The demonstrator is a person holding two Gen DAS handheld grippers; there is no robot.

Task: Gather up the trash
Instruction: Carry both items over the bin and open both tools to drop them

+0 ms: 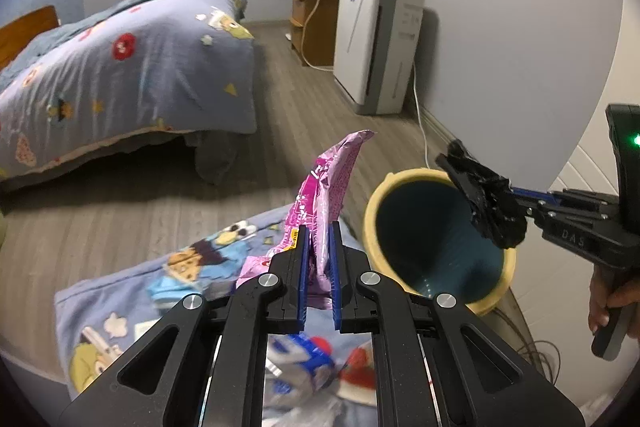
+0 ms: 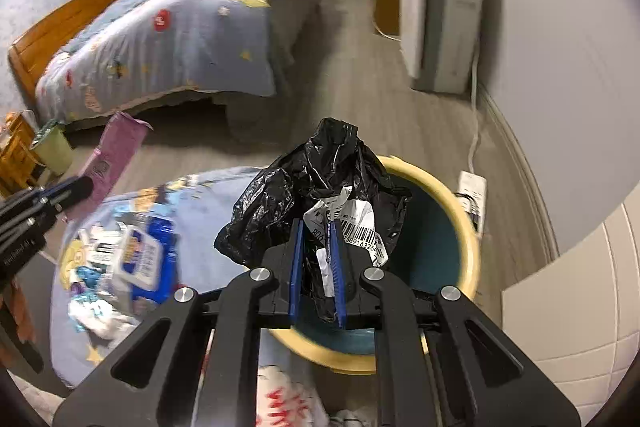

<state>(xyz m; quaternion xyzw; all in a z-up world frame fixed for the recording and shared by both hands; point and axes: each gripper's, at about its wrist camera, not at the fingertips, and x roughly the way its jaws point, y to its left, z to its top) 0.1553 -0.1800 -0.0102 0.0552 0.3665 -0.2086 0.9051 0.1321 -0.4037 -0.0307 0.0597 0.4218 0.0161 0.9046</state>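
Fingers of your right gripper (image 2: 317,269) pinch the black plastic bag (image 2: 316,183) above the bin (image 2: 460,203) for dropping; left gripper (image 1: 320,267) clamps the pink wrapper (image 1: 332,183), waiting.

Bin (image 1: 436,239) is standing on the floor just right of the cushion (image 1: 132,311). Plastic bag (image 2: 320,187) is hanging over the bin's mouth in the right gripper (image 2: 318,259); wrapper (image 1: 332,187) is sticking up from the left gripper (image 1: 320,259), above the cushion. Bed (image 1: 120,67) is sitting behind.
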